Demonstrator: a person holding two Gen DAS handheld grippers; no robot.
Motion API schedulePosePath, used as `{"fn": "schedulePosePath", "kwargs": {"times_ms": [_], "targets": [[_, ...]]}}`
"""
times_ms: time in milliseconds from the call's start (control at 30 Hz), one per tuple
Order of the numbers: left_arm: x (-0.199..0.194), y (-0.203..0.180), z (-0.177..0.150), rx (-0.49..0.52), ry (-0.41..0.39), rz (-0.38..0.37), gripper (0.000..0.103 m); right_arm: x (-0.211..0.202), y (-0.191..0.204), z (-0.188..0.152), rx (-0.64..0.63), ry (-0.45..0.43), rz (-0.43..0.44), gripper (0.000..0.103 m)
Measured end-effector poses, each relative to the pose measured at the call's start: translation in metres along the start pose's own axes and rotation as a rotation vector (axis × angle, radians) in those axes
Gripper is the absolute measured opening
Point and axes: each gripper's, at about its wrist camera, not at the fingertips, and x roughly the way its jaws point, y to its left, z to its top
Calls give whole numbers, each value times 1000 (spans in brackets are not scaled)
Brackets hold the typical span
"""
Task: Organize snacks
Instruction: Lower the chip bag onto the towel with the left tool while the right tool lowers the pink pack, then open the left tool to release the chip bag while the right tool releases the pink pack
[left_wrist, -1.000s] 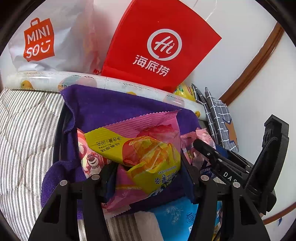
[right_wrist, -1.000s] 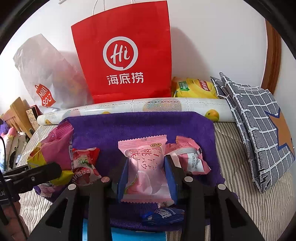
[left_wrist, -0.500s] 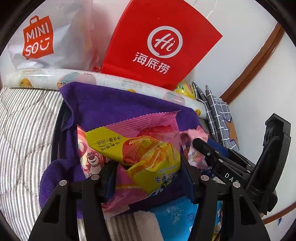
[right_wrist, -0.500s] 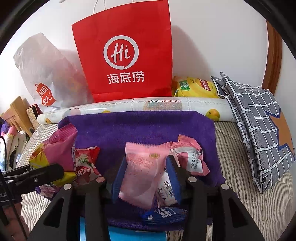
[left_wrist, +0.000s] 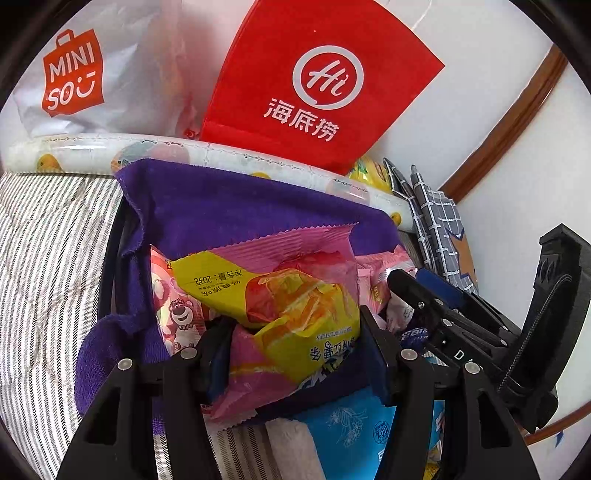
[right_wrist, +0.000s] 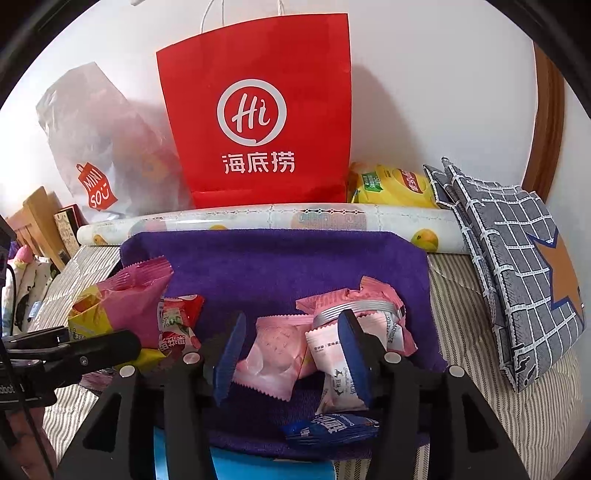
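Observation:
A purple towel (right_wrist: 280, 266) lies on striped bedding with several snack packets on it. My left gripper (left_wrist: 295, 347) is shut on a pink and yellow snack bag (left_wrist: 295, 295), held just above the towel's left part. Behind that bag sits a packet with a strawberry bear (left_wrist: 177, 310). My right gripper (right_wrist: 291, 350) has its jaws opening. A pale pink packet (right_wrist: 273, 354) lies flat on the towel between them, with the pads not pressing on it. Two more pink and white packets (right_wrist: 354, 306) rest by the right finger. A small blue packet (right_wrist: 332, 428) lies nearer me.
A red paper bag (right_wrist: 258, 110) and a white plastic bag (right_wrist: 99, 147) stand against the wall. A rolled patterned sheet (right_wrist: 258, 221) borders the towel's far edge. A yellow bag (right_wrist: 391, 184) and grey checked fabric (right_wrist: 517, 258) sit at the right. A light blue pack (left_wrist: 351, 424) lies under my grippers.
The right jaws have widened. The pale pink packet, held upright between the pads before, has tipped over and now lies on the towel. The left gripper and its bag have stayed put.

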Motion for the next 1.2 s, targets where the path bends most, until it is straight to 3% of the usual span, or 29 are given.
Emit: {"fn": "schedulePosePath", "kwargs": {"times_ms": [367,600,867,1033,1200], "targets": [[1,1,1,-6,7,-4,59,-5,4,0,-19,-24,-16,50],[-8,1,3,-29,-16,-56,75,-16,6,1,-21,-73,-30,51],[-19,-2,5,-41,-26,-56,79,-37,3,7,21,-77,-26,52],[-27,-14,5,-1,-15,-47,79,-59,-6,-5,46,-89,-63,52],[-35,-23,5,27,-12,-59,79,-69,-23,-30,73,-29,-126,53]]}}
